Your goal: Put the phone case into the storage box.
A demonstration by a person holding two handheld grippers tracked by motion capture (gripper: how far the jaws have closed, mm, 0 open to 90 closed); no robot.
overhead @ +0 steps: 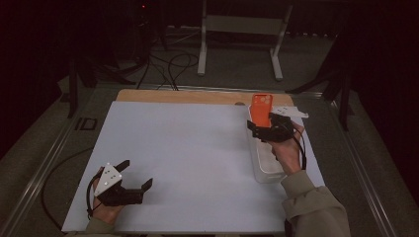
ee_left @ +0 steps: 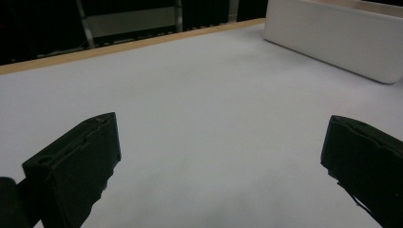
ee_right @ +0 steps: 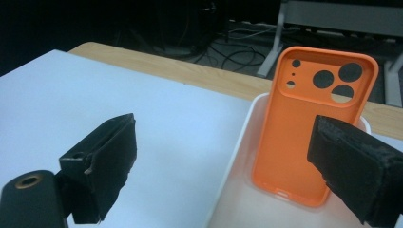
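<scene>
left gripper (overhead: 134, 174) fingers wide (over bare mat) | right gripper (ee_right: 223, 161) fingers wide; orange phone case (ee_right: 309, 123) upright in white bin (overhead: 262, 163)

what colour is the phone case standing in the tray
Orange; the phone case shows best in the right gripper view.

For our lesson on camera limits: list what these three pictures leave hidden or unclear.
- Lower end of the orange plastic phone case: high view, behind the right tool.
- Inside floor of the white plastic tray: left gripper view, hidden by its near wall.
- Room beyond the table: all views, too dark.
</scene>
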